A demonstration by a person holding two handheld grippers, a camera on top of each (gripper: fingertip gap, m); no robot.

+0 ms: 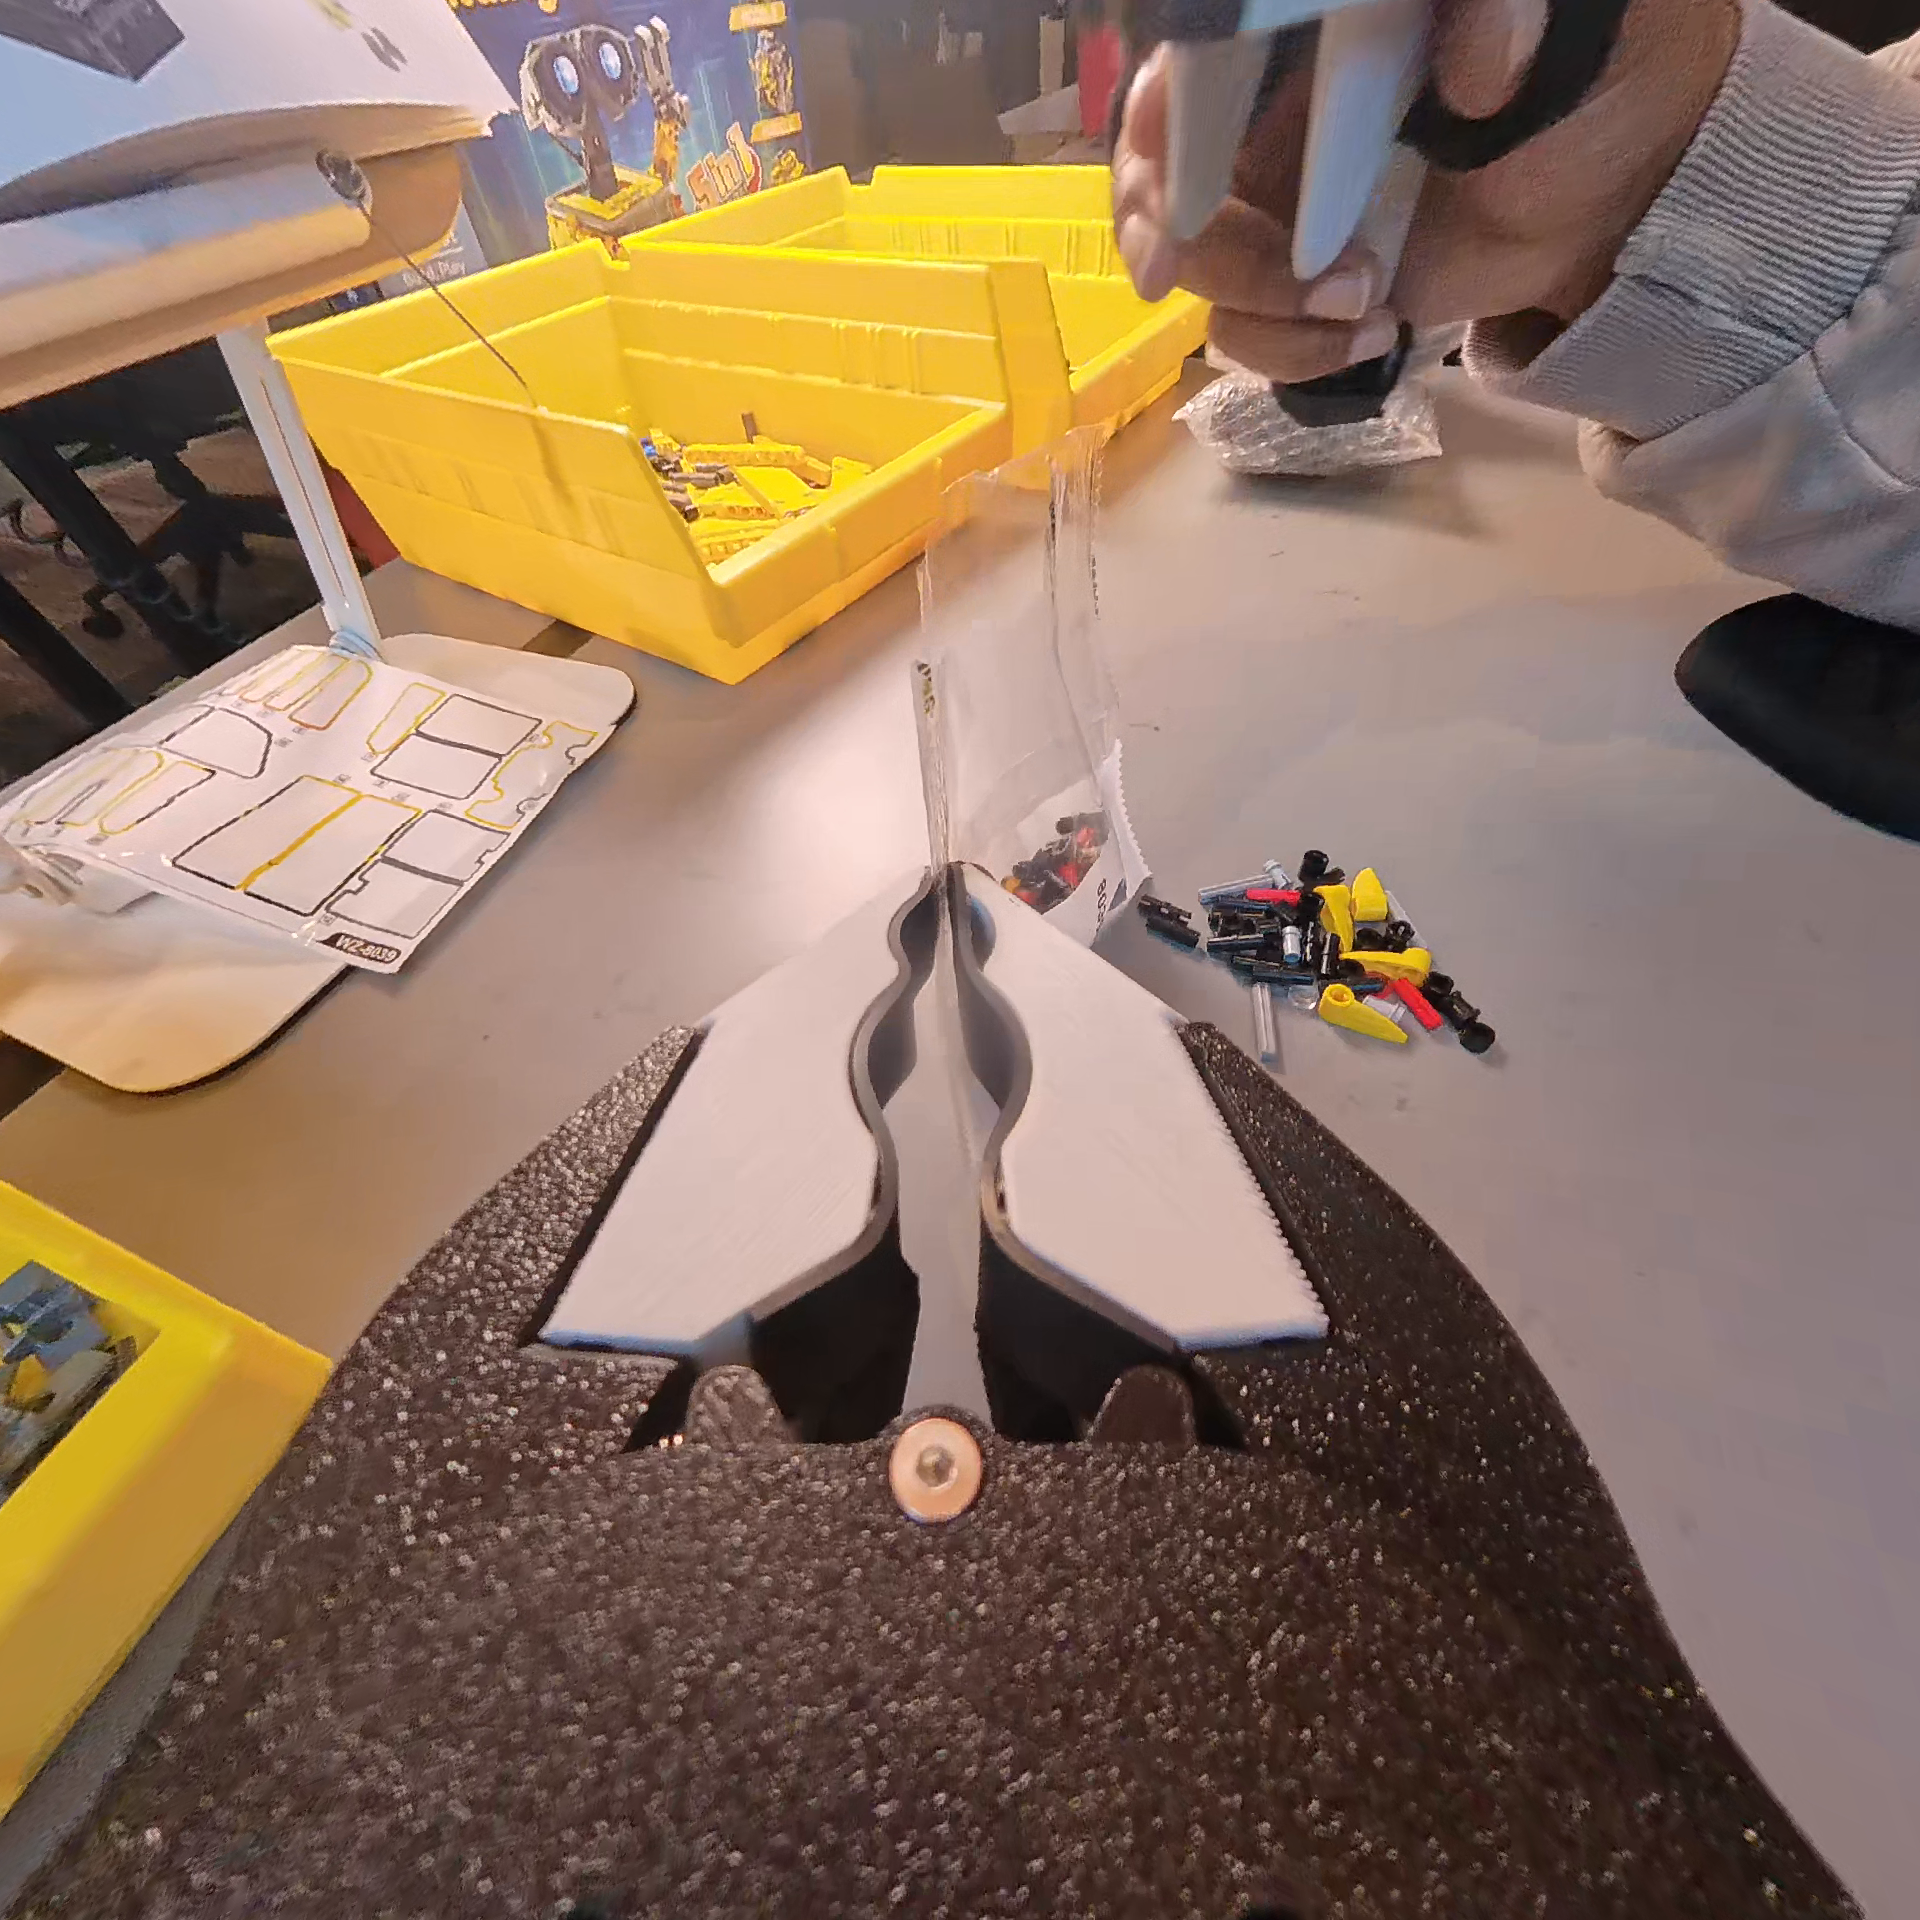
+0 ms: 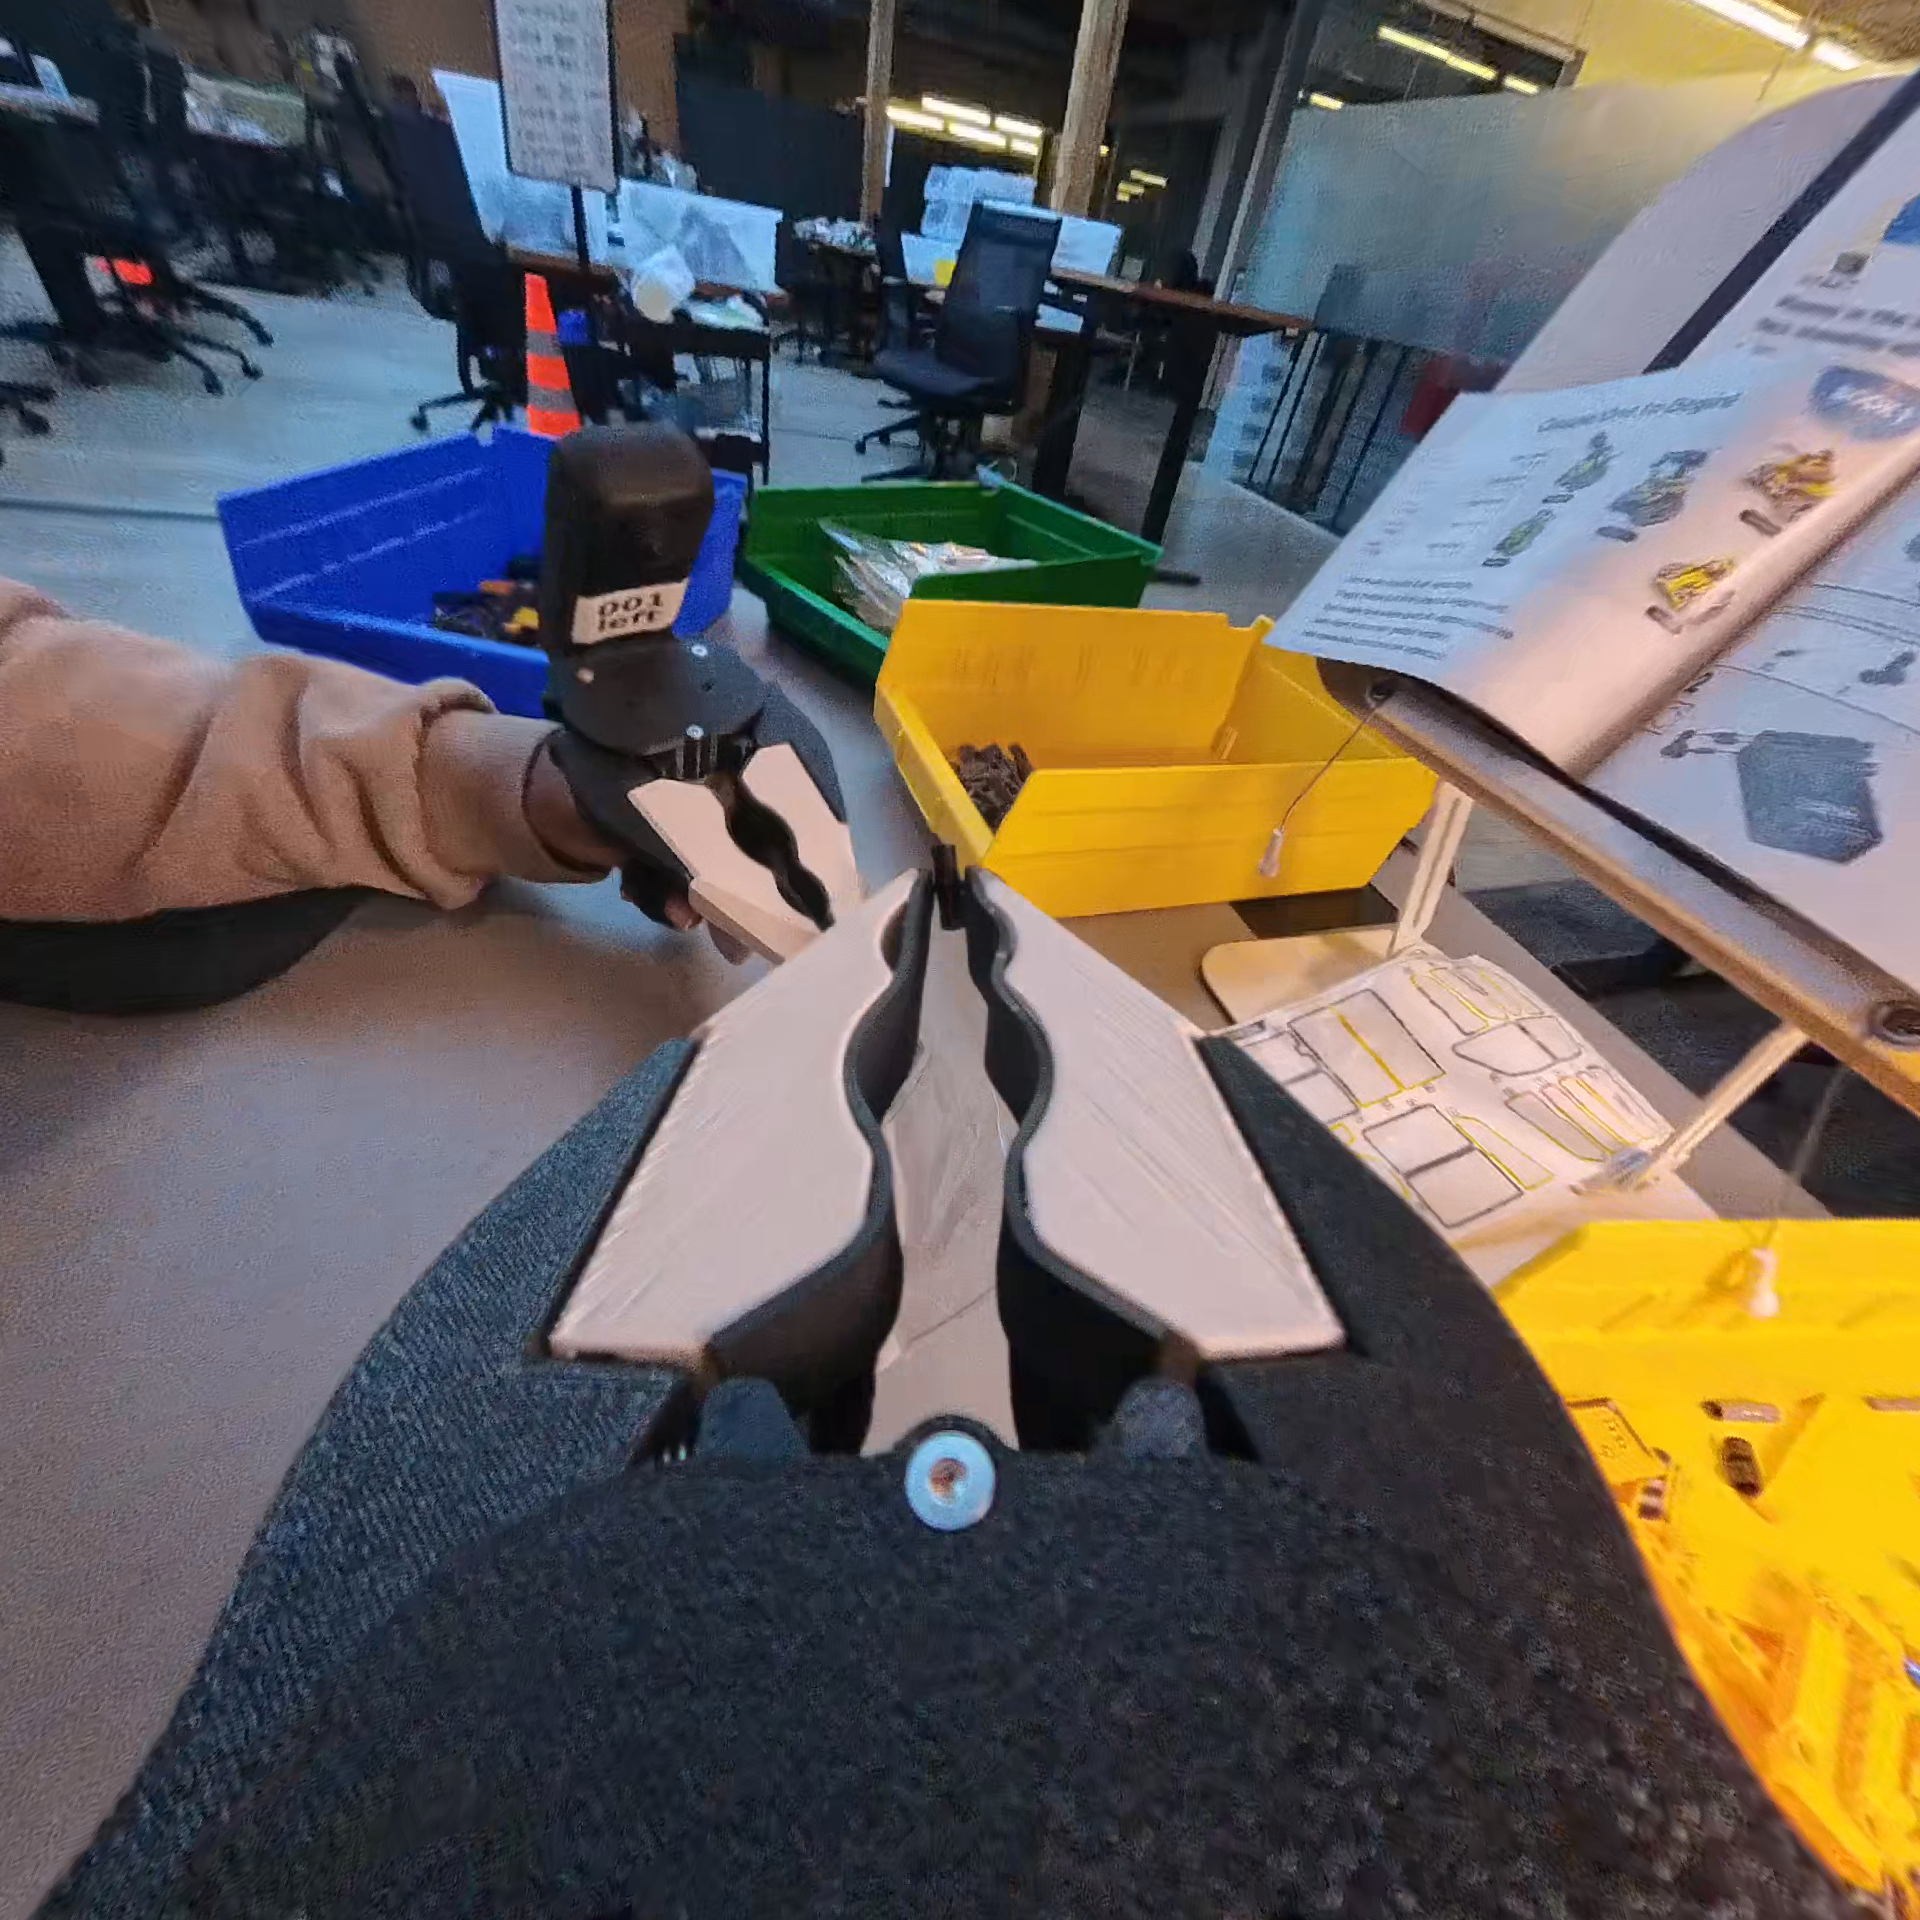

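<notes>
Left gripper [image 1: 948, 883] fingers pinching clear plastic bag [image 1: 1023, 748] upright, loose small parts [image 1: 1325, 951] just beside bag, right gripper [image 2: 948, 883] pinching the bag too.

Loose parts [image 1: 1340, 961] on table [image 1: 1455, 727], bag [image 1: 1023, 748] left, bins [image 1: 665, 457] behind.

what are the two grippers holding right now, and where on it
Left gripper pinches the clear plastic bag of small bricks at its lower edge; right gripper grips something small and dark, unclear what.

Each of 2 wrist cameras looks forward along its fingers, low over the grey table [image 1: 1455, 665]; both show the sticker sheet [image 1: 301, 800].
</notes>
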